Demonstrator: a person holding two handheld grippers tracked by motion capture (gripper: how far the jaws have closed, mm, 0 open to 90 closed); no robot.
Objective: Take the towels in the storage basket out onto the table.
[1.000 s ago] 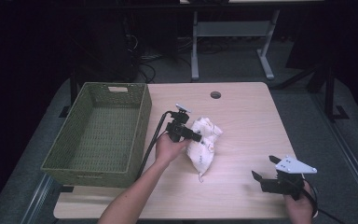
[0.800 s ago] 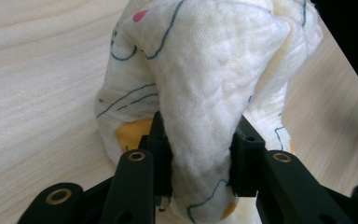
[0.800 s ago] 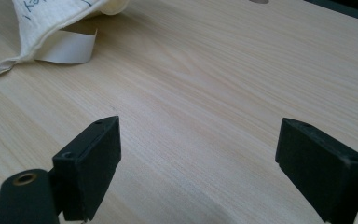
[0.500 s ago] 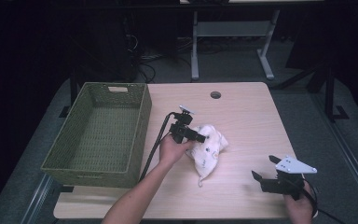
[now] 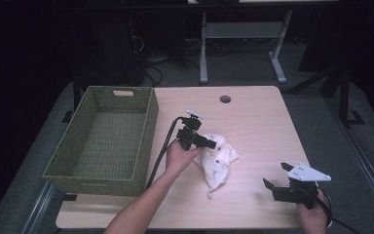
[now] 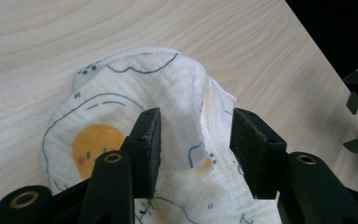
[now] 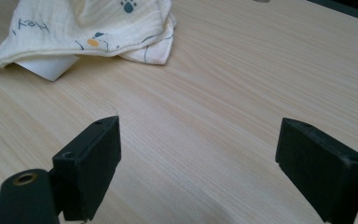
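Dark room, one pale wooden tabletop (image 5: pixel 253 122): mid-table, just right of the green woven basket (image 5: pixel 102 141), lies a crumpled printed muslin cloth (image 5: pixel 216 158), long axis running toward the near edge. Left gripper (image 6: pixel 193 149) straddles a raised fold, jaws apart; right gripper (image 5: pixel 275 187) waits open near the near right corner, well apart.

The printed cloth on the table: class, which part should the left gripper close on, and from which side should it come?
Probably the raised fold in the middle of the printed cloth. The cloth lies crumpled, and that ridge stands up off the table. The left gripper is above it, jaws open on either side, so coming from above and closing across the ridge looks best.
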